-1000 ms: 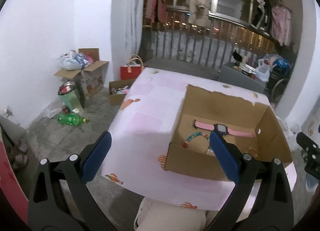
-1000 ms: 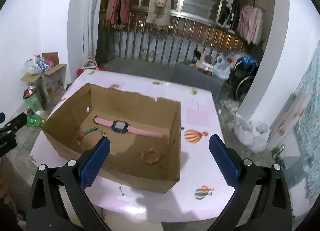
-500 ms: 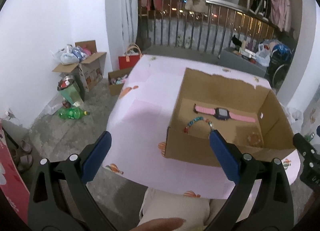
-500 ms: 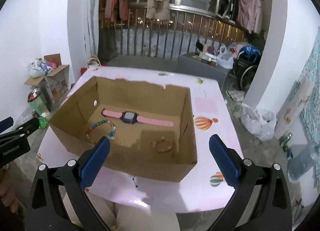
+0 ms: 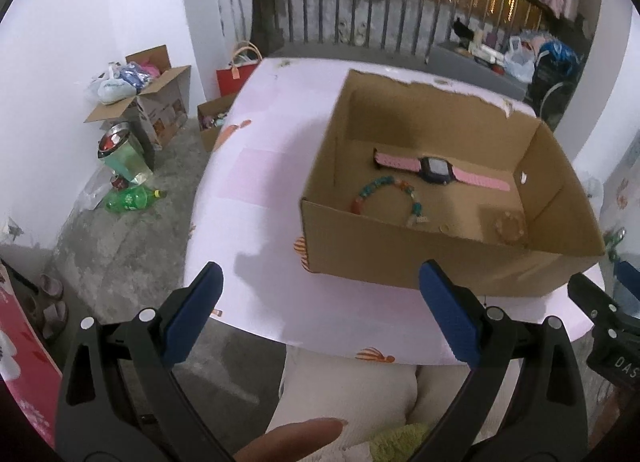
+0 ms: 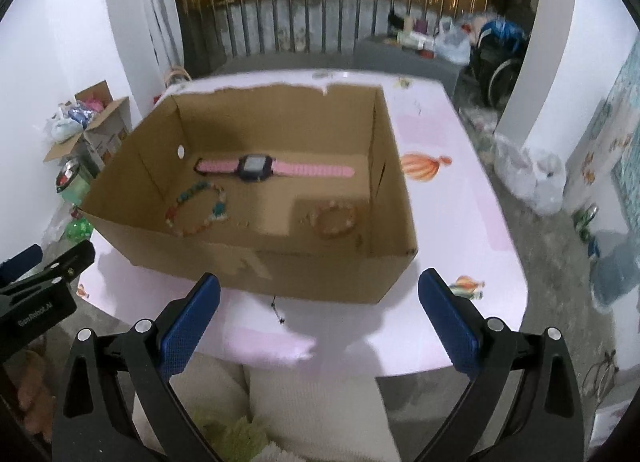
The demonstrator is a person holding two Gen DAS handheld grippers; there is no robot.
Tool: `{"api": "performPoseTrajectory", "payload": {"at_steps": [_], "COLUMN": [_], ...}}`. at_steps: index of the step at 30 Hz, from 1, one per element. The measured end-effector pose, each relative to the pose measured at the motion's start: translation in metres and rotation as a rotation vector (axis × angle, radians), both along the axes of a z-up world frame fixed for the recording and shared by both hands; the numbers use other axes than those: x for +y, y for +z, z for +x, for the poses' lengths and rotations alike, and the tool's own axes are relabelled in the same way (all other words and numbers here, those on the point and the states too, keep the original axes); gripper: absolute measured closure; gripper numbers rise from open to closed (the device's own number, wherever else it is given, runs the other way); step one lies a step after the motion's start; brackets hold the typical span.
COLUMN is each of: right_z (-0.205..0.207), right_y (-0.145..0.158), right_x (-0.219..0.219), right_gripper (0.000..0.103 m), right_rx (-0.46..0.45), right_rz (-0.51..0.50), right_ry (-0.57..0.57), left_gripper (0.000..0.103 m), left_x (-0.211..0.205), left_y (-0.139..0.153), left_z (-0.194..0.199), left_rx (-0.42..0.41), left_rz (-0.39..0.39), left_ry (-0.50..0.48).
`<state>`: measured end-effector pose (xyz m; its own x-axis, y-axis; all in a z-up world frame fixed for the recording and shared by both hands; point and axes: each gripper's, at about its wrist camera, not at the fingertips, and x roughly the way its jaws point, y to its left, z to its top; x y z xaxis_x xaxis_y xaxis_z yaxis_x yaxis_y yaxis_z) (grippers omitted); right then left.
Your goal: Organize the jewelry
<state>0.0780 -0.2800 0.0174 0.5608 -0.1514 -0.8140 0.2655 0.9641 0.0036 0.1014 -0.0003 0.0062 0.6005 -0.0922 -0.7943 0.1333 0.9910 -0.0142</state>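
Seen from two handheld grippers, both held back from the near edge of a table (image 5: 256, 165) covered in pale pink cloth printed with orange balloons. Left gripper (image 5: 320, 314) spread wide, blue pads (image 5: 192, 314) far apart, nothing between them. Right gripper (image 6: 319, 312) likewise spread wide and empty.

On the table, an open cardboard box (image 5: 400, 262) with a torn back edge, nearer the right side in the left wrist view. Inside, lying flat on the box floor: a pink-strapped watch (image 5: 438, 170) with a dark square face, stretched along the back; a multicoloured bead bracelet (image 5: 386, 197) in front of it toward the left wall; a pale orange bead bracelet (image 6: 333, 217) near the front right corner, apart from the other two.

Below the table edge, cream-clad knees (image 5: 344, 390) of a seated person, plus a fingertip (image 5: 296, 436) at the bottom of the left view.

Beyond, on a concrete floor: cardboard boxes (image 5: 148, 101), a green bottle (image 5: 130, 197), a red bag (image 5: 234, 75). Clothes hung above a railing (image 6: 320, 29) at the back.
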Motion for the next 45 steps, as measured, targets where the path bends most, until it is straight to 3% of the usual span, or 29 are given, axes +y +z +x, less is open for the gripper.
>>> {"api": "performPoseTrajectory", "payload": {"at_steps": [6, 15, 25, 45], "right_z": [0.004, 0.008, 0.002, -0.003], "right_y": [-0.009, -0.015, -0.008, -0.007], "right_x": [-0.014, -0.025, -0.028, -0.035], "right_gripper": [0.006, 0.006, 0.006, 0.006], "right_rx": [0.047, 0.063, 0.031, 0.027], "right_rz": [0.047, 0.075, 0.041, 0.031], "right_ry": [-0.034, -0.061, -0.088, -0.116], "left_gripper": [0.008, 0.008, 0.008, 0.008], "left_x": [-0.019, -0.026, -0.016, -0.018], "left_y": [-0.009, -0.014, -0.006, -0.004], "left_z": [0.006, 0.015, 0.013, 0.011], "left_rx": [0.054, 0.058, 0.022, 0.032], "left_rz": [0.032, 0.099, 0.117, 0.106], "left_ry": [-0.045, -0.094, -0.117, -0.135]}}
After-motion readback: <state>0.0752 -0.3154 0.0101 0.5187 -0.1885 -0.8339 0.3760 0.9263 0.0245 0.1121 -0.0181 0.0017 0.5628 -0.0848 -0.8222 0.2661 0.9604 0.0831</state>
